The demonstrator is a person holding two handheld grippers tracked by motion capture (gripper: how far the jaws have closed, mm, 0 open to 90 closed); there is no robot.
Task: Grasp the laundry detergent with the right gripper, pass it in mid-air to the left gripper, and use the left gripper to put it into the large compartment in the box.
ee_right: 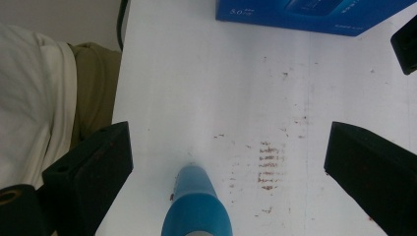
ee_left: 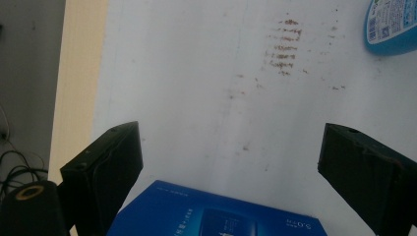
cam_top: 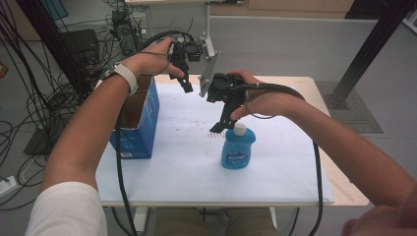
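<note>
A blue bottle (cam_top: 238, 150) with a white cap stands upright near the middle of the white table (cam_top: 167, 169). My right gripper (cam_top: 221, 124) hangs open just above and left of the cap. In the right gripper view the bottle (ee_right: 196, 209) lies below the wide gap of the right gripper (ee_right: 231, 132), untouched. My left gripper (cam_top: 189, 82) is held open in the air over the table's far edge, beside an open blue cardboard box (cam_top: 140, 125). The left gripper (ee_left: 231, 137) looks down on the box's edge (ee_left: 211, 214), with the bottle (ee_left: 391, 24) farther off.
Brown smudges (ee_right: 268, 169) mark the white tabletop near the bottle. The blue box (ee_right: 305, 14) stands at the table's left edge. Cables trail from both grippers over the front edge. Black cables and equipment (cam_top: 83, 44) crowd the floor at the far left.
</note>
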